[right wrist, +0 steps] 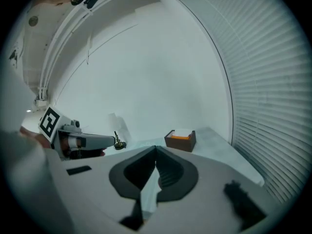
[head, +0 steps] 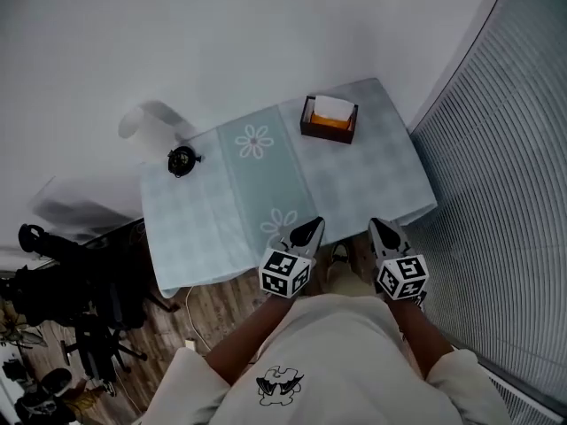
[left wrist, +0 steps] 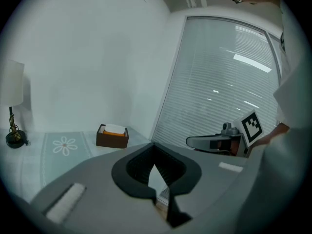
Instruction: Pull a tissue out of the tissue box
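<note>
Brown tissue box [head: 330, 119] is set near the far edge of the table [head: 204, 228]; bare cloth is left before the left gripper [head: 312, 228] and right gripper [head: 379, 227] at the near edge, jaws pressed together, empty.

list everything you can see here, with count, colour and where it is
table: 1, pale checked cloth, middle of the head view
runner: 1, pale green with white flowers, across the table's middle
tissue box: 1, brown, far right part of the table, apart from both grippers
tissue: 1 showing, white, at the top of the box
table lamp: 1, white shade on a black base, far left part of the table
blinds: 1 set, grey-white, along the right
stands and gear: several, black, lower left on the wood floor
left gripper: 1, black and white, near table edge, fingers together, empty
right gripper: 1, same, beside it, fingers together, empty
</note>
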A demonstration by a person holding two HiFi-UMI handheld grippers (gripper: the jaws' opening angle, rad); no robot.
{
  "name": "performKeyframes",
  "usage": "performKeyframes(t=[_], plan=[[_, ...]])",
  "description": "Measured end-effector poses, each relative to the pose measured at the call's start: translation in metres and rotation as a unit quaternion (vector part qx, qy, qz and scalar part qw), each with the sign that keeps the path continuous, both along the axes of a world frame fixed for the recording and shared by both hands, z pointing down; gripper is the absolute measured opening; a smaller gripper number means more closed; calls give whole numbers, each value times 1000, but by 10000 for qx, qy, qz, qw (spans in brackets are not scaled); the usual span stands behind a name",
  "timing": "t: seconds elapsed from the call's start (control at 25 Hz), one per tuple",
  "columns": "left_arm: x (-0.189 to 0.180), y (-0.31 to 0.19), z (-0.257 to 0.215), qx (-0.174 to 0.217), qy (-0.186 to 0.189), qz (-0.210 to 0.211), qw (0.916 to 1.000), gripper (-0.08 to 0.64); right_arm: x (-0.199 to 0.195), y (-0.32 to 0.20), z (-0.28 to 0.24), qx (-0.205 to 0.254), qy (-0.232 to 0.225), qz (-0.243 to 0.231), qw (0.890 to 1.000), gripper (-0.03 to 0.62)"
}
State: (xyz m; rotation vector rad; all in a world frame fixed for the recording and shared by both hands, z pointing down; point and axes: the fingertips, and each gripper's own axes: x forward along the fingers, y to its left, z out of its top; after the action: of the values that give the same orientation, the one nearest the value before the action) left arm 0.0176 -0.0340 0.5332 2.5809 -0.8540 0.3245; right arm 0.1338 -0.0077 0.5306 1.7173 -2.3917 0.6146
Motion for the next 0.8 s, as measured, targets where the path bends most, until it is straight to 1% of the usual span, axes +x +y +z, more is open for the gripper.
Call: performKeyframes(t=[0.16,0.28,0.36,0.52,0.68,0.8], plan=[[26,-57,-2,-40,6,-306,9995,6,24,-64,1,-86,-19,-256,9996,8],[35,-87,-5,-1,-92,-396,9992,6,23,-97,2,-111,-40,-487,9987,8],[37,-106,-3,-1,-114,-423,9990,6,19,-112,4,-137,-58,-560,9983,8],[36,-132,-1,-105,-1,-480,9988,6,11,-125,14,-297,-67,-617,9976,8],[33,-150,-7,-77,-3,-410,9991,6,15,-143,14,-387,27,-575,9976,8],[32,-163,-8,-139,39,-409,9991,6,19,-164,10,-447,122,-619,9970,8]])
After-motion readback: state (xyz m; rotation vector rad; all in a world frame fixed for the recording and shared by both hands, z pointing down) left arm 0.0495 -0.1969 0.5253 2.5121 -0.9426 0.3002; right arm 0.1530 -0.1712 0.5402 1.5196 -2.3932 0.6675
